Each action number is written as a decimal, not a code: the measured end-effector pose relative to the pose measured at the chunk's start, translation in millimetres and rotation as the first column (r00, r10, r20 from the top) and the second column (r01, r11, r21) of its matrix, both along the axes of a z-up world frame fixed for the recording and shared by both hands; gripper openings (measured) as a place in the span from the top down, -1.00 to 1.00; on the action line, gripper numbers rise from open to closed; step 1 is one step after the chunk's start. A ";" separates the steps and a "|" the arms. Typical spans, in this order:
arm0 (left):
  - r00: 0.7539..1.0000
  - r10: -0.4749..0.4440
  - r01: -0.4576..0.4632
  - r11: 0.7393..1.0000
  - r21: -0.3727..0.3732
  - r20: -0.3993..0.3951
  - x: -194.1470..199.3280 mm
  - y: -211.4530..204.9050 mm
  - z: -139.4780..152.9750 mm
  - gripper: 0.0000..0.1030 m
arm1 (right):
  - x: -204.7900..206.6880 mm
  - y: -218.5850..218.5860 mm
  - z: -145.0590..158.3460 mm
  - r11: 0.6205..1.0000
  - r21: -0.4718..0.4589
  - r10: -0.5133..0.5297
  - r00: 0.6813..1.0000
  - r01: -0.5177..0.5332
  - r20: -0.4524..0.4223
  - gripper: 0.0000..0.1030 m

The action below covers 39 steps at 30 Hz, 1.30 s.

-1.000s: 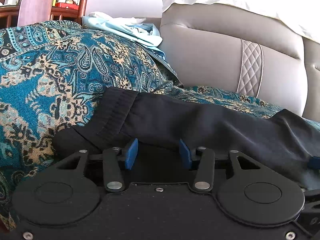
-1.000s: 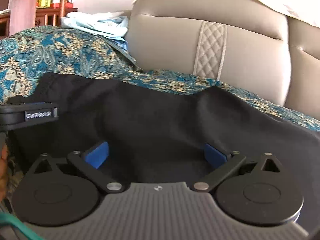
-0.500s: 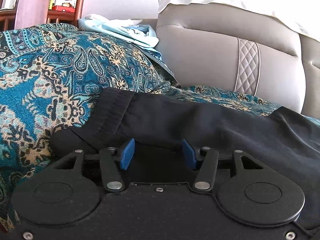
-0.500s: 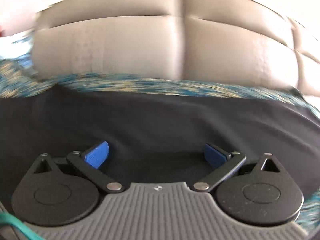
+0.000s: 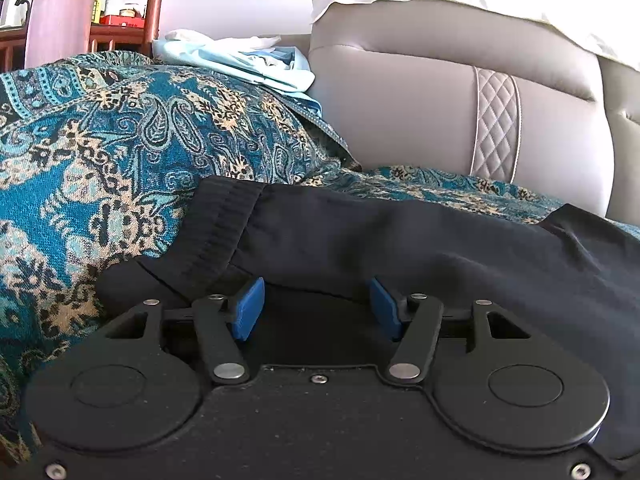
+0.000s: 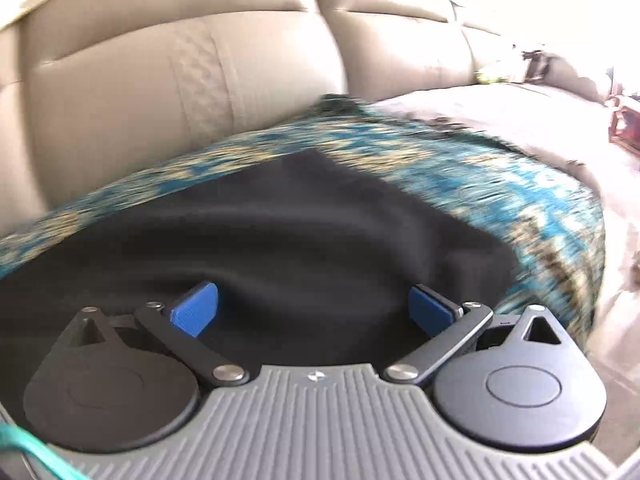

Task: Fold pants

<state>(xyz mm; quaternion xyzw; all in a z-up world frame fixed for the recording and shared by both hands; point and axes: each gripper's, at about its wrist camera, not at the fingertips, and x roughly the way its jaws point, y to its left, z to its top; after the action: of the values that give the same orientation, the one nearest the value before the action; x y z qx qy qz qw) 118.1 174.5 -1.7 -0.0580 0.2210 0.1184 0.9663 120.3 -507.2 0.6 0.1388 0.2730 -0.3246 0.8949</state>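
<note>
One pair black pants [image 5: 400,240] spread flat on teal paisley throw [image 5: 100,140] over beige sofa [image 5: 440,112] — ribbed waistband [image 5: 224,224] at left end. Left hand-held gripper [image 5: 316,308]: fingers apart, narrow gap, low over waistband edge, gripping nothing. Right hand-held gripper [image 6: 314,308]: fingers spread wide over pants [image 6: 280,232] — view blurred. One heap pale blue clothes [image 5: 240,60] on throw behind.

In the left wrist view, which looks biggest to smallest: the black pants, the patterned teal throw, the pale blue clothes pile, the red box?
1. Patterned teal throw and black pants: similar spread, and the pants lie nearer the camera, so unranked.
2. Pale blue clothes pile.
3. Red box, far off, so its true size is uncertain.
</note>
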 end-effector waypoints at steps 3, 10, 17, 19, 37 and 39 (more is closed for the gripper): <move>0.999 0.012 -0.012 1.000 0.017 -0.030 2.9 -3.4 4.2 -0.12 | 1.5 -26.4 0.3 1.000 -0.008 -0.019 1.000 0.019 -0.016 -1.00; 0.999 0.031 -0.029 0.999 0.038 -0.036 3.8 -32.1 41.4 -0.02 | 2.1 -49.4 21.6 0.984 -0.110 -0.141 0.989 0.137 -0.032 -1.00; 0.977 -0.214 0.214 0.977 0.008 0.016 37.6 -126.6 77.2 -0.02 | 53.8 37.7 43.3 0.932 0.081 0.344 0.933 -0.352 0.104 -1.00; 0.962 -0.273 0.273 0.962 -0.004 -0.001 56.6 -155.8 74.2 0.00 | 70.7 78.4 44.2 0.870 0.103 0.470 0.874 -0.482 0.119 -1.00; 0.978 -0.167 0.169 0.985 0.011 -0.122 124.2 -194.9 16.2 0.06 | 117.9 182.5 19.0 0.724 -0.006 0.685 0.720 -0.690 -0.114 -1.00; 0.979 -0.161 0.165 0.986 0.021 -0.122 123.0 -196.3 15.8 0.04 | 120.3 163.1 16.7 0.769 -0.050 0.625 0.766 -0.637 -0.147 -1.00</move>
<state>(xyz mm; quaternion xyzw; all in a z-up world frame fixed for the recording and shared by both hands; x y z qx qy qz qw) 241.1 -21.8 14.1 -0.0173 0.2810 0.0457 0.9585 240.6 -344.1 17.3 -0.0248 0.3417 -0.0254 0.9391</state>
